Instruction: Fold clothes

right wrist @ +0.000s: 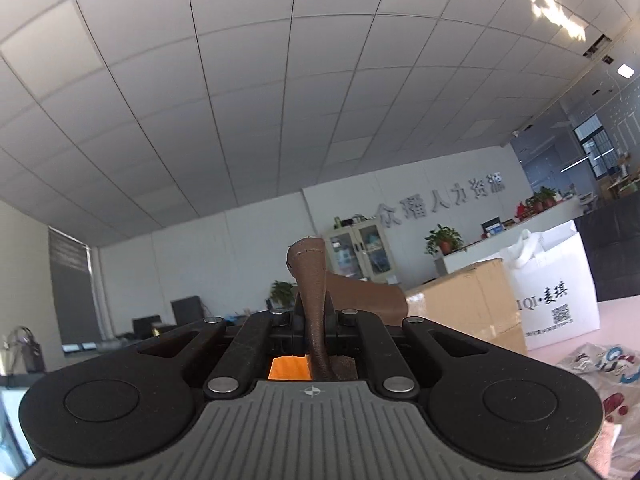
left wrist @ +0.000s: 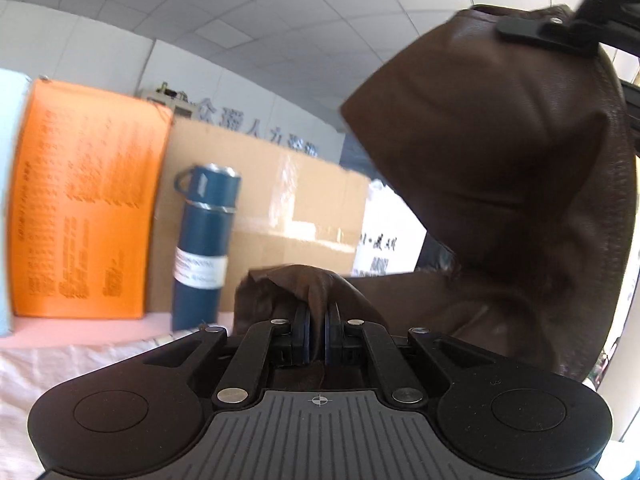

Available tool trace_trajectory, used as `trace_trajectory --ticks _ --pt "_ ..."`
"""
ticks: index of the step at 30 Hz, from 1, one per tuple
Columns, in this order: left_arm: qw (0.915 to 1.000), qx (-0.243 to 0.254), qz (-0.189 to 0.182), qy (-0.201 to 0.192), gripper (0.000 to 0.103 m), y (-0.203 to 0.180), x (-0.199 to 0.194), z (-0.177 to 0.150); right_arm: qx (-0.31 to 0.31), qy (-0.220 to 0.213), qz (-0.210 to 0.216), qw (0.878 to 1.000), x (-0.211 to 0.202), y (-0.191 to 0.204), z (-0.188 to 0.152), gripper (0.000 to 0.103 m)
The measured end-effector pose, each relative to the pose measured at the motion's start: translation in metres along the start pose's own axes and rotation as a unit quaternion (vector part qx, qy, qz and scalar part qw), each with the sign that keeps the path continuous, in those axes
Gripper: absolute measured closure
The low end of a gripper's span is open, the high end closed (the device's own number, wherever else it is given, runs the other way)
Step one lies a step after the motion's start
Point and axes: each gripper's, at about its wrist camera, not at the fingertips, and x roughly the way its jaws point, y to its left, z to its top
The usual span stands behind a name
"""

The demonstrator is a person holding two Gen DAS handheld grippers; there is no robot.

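A brown leather garment (left wrist: 492, 168) hangs in the air at the right of the left wrist view. My left gripper (left wrist: 317, 320) is shut on a fold of it, low near the pink table. My right gripper (left wrist: 560, 32) shows at the top right, clamped on the garment's upper edge. In the right wrist view my right gripper (right wrist: 314, 312) is shut on a stitched brown edge of the garment (right wrist: 310, 280), which sticks up between the fingers. The right gripper points up toward the ceiling.
A blue flask (left wrist: 204, 240) stands on the pink table (left wrist: 80, 332) beside an orange box (left wrist: 88, 200) and a cardboard box (left wrist: 288, 208). A white bag (right wrist: 556, 292) and a patterned cloth (right wrist: 608, 364) lie at the right. White cloth (left wrist: 48, 376) covers the near table.
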Motion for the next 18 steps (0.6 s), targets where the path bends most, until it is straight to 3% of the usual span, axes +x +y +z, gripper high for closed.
trace_trajectory --ticks 7,13,18 --pt "0.9996 0.016 0.023 -0.006 0.098 0.028 -0.098 0.008 0.07 0.033 0.076 0.994 -0.052 0.004 -0.005 0.099" --pt "0.9969 0.041 0.066 -0.014 0.098 0.037 -0.188 0.004 0.147 0.1 0.136 0.975 -0.08 0.002 -0.031 0.099" --pt "0.9952 0.054 0.082 0.003 0.098 0.037 -0.251 -0.005 0.156 0.138 0.139 0.968 -0.118 -0.002 -0.06 0.098"
